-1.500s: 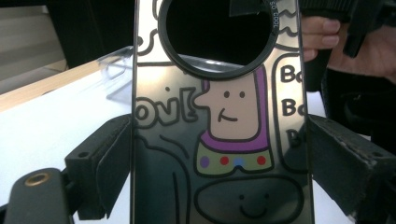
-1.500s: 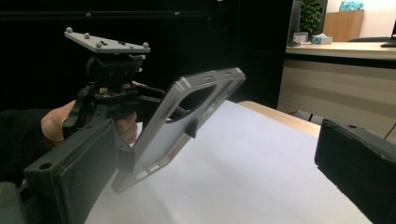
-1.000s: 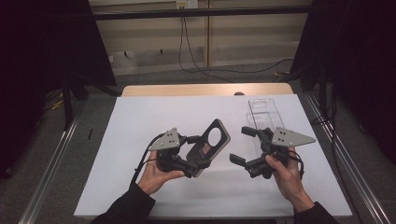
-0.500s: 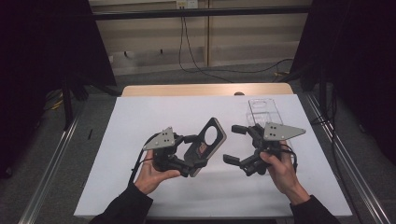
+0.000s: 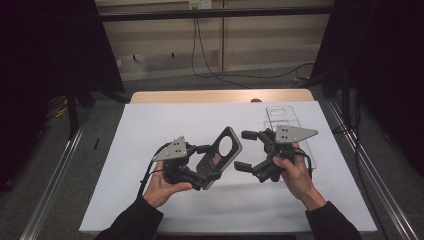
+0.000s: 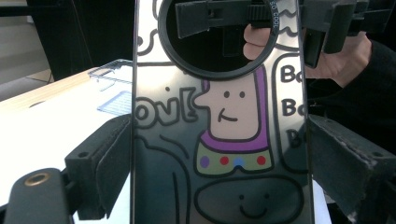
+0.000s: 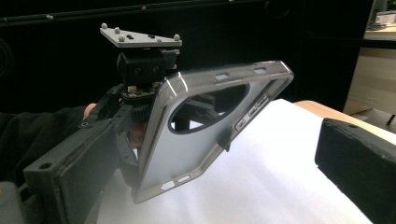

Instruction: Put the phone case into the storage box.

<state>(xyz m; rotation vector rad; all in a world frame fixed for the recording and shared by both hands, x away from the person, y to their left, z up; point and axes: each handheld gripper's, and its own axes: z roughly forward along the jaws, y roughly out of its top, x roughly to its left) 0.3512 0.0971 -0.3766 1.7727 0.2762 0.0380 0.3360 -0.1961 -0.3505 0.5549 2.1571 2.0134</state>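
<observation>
A dark phone case point(image 5: 222, 150) with a round camera hole and a cartoon print on it is held tilted above the white sheet. My left gripper point(image 5: 210, 169) is shut on its two long edges; in the left gripper view the pads point(image 6: 105, 163) press against the case point(image 6: 224, 116) from both sides. My right gripper point(image 5: 245, 150) stands open just right of the case, jaws pointing at it and not touching. In the right gripper view the case point(image 7: 196, 140) sits between and beyond the spread jaws of that gripper point(image 7: 215, 186).
A clear plastic tray point(image 5: 282, 117) lies at the back right of the white sheet point(image 5: 150, 130), behind my right hand. The wooden table edge point(image 5: 200, 96) runs along the far side. Metal rails flank the table on both sides.
My right gripper has moved left, from over the clear tray toward the case. The left gripper and the case have stayed in place.
</observation>
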